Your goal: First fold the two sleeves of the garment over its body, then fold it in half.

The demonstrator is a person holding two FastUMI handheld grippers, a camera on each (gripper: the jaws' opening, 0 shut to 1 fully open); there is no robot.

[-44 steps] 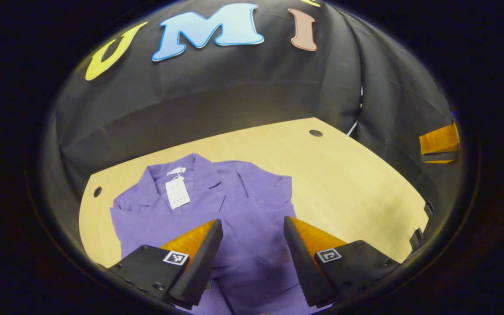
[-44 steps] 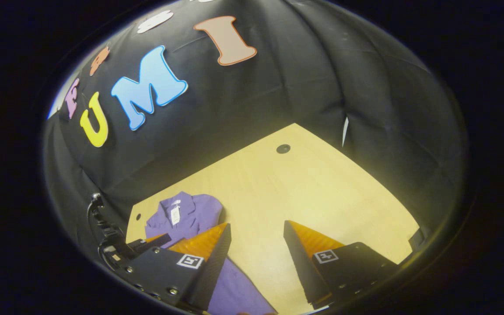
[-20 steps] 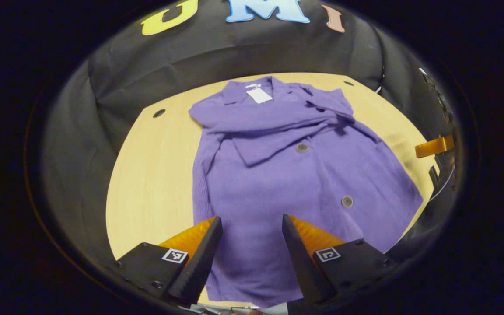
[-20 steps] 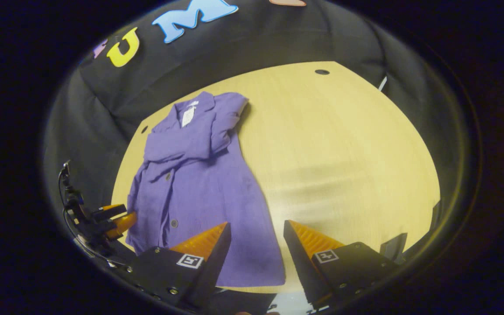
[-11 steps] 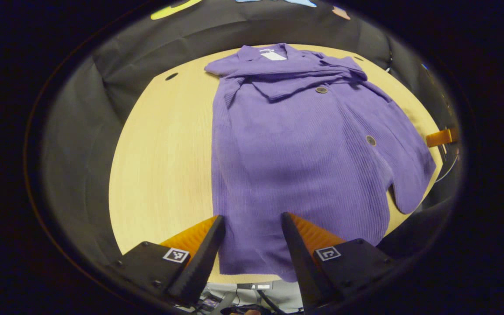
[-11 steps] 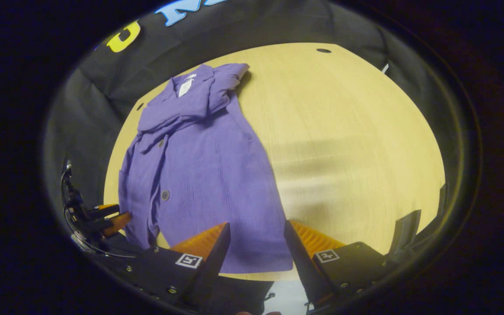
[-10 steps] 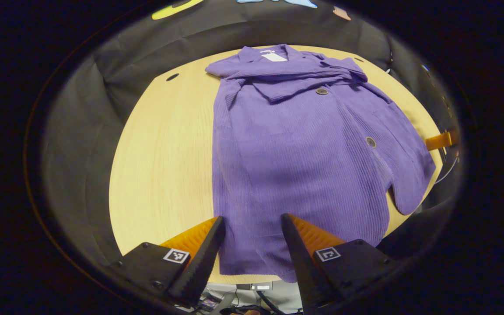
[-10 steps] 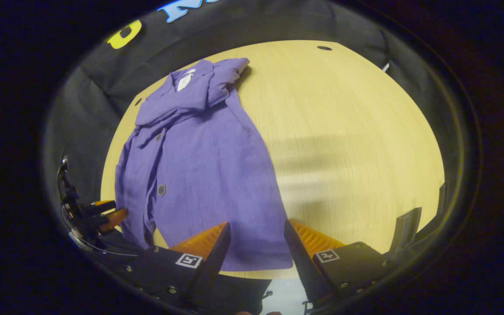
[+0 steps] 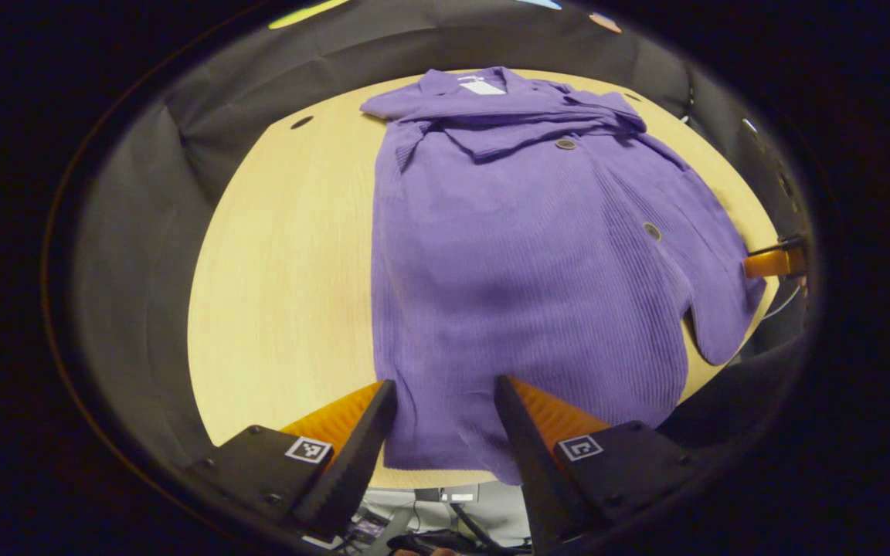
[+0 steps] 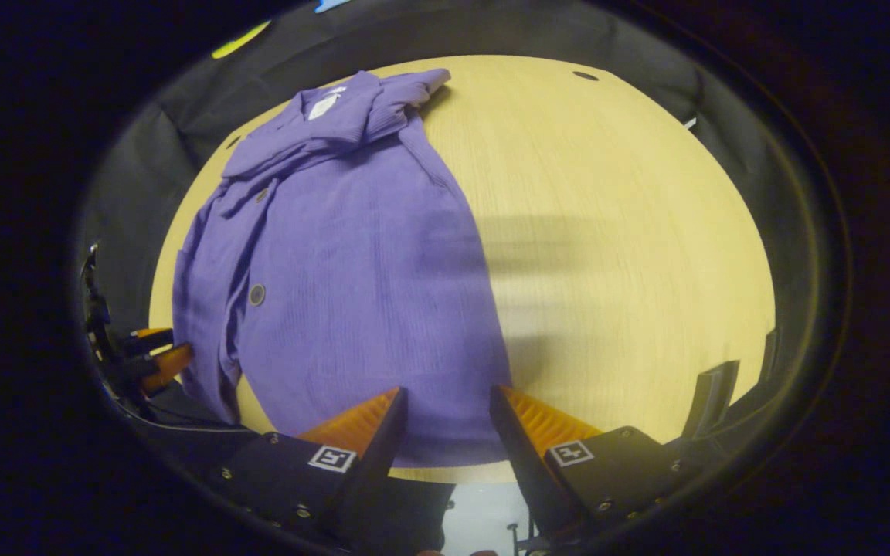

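A purple garment (image 9: 522,262) is laid flat on the table (image 9: 283,262), collar at the top of the frame, hem at the near edge. Both sleeves (image 9: 507,123) are seen folded across the chest below the collar. In the left gripper view, the left gripper (image 9: 441,401) is held with its jaws apart over the hem, gripping nothing; the right gripper's tip is seen at the right edge. In the right gripper view, the right gripper (image 10: 441,405) is likewise spread above the hem's corner, empty; the garment (image 10: 352,255) occupies the left half.
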